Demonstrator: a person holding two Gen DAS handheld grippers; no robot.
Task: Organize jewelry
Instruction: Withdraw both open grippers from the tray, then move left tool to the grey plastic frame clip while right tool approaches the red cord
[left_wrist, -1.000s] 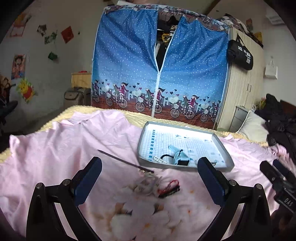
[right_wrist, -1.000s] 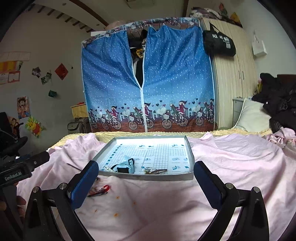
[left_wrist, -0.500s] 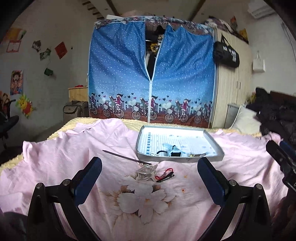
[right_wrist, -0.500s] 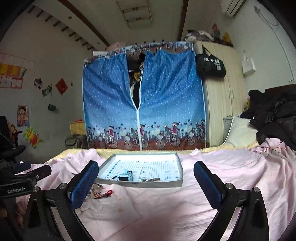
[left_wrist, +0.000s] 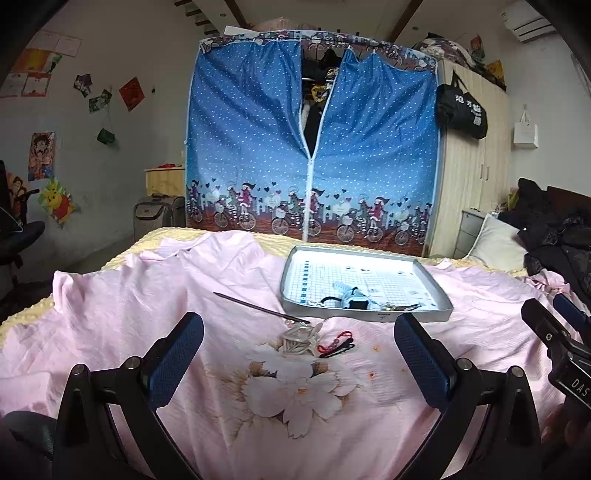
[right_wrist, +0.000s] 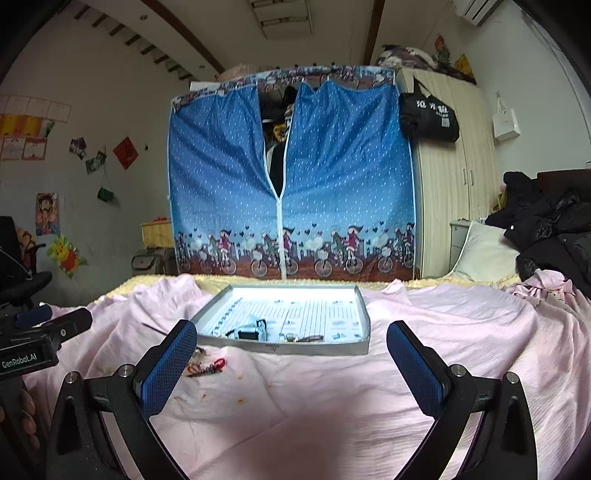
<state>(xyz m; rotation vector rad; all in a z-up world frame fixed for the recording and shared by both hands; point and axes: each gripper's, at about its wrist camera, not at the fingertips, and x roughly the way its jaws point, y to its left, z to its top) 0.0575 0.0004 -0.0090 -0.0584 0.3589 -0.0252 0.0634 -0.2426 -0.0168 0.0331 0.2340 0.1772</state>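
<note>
A grey tray (left_wrist: 439, 295) (right_wrist: 364, 321) with a grid-printed floor sits on the pink bedsheet and holds a pale blue clip (left_wrist: 352, 295) (right_wrist: 255, 328) and small metal pieces. In front of it on the sheet lie a clear shiny hair piece (left_wrist: 301, 338), a red beaded string (left_wrist: 334, 341) (right_wrist: 212, 365), a black hairpin (left_wrist: 338, 350) and a long thin dark stick (left_wrist: 255, 306). My left gripper (left_wrist: 299, 363) is open, well short of these loose pieces. My right gripper (right_wrist: 291, 369) is open too, in front of the tray's near wall.
A blue fabric wardrobe (left_wrist: 310, 158) stands past the bed's far edge, with a wooden cupboard (left_wrist: 472, 173) to its right. Dark clothes (left_wrist: 554, 236) and a pillow (left_wrist: 495, 247) are piled at the right. A black chair (left_wrist: 18, 236) stands left.
Both grippers have pulled back and tilted up from the tray, which now looks smaller and farther. Both stay open and hold nothing.
</note>
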